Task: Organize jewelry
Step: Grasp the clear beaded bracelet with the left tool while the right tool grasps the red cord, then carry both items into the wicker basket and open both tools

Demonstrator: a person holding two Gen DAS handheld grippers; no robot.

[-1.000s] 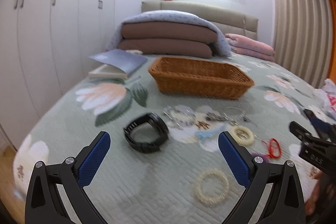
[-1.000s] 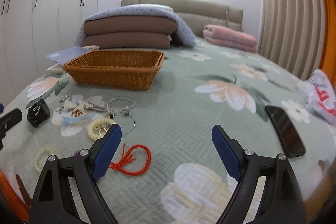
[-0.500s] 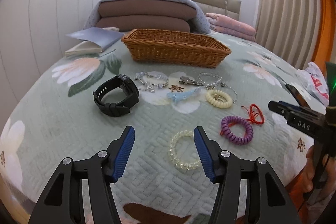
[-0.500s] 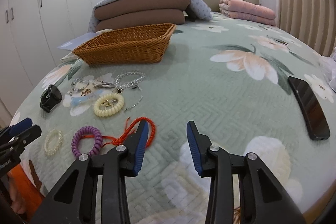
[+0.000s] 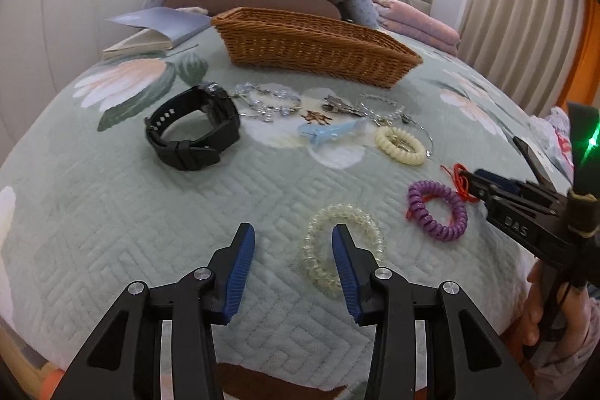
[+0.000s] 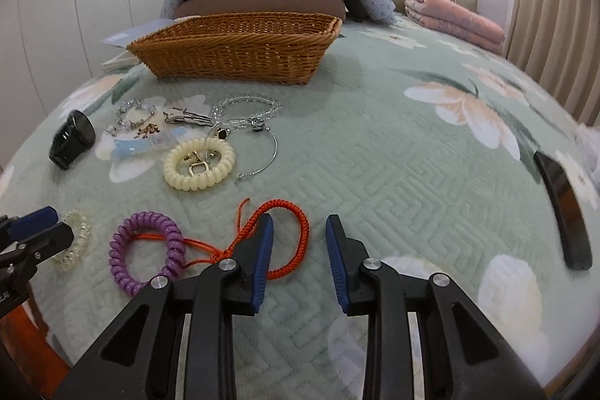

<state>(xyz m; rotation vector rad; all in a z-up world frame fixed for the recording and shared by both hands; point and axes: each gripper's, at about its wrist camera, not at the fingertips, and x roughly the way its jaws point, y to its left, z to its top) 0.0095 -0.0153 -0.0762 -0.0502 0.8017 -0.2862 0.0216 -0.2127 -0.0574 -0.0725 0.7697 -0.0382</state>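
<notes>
The right hand-held gripper [image 6: 296,231] hides part of the orange cord bracelet [image 6: 296,212] behind one finger.

Bedspread [image 6: 375,175] under both tools is matt quilted cloth, soft looking. Basket [image 6: 240,51] up ahead is rough woven wicker. Coil ties look like glossy plastic: purple one [image 6: 146,250], cream one [image 6: 198,164]. Red cord [image 6: 296,235] is braided. Watch [image 5: 195,134] strap is matt, rubbery.

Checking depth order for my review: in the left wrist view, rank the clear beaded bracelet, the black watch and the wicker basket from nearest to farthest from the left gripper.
1. Clear beaded bracelet, right beside the left gripper, at its right finger.
2. Black watch, farther up, to the left.
3. Wicker basket, at the back, near the pillows.
</notes>
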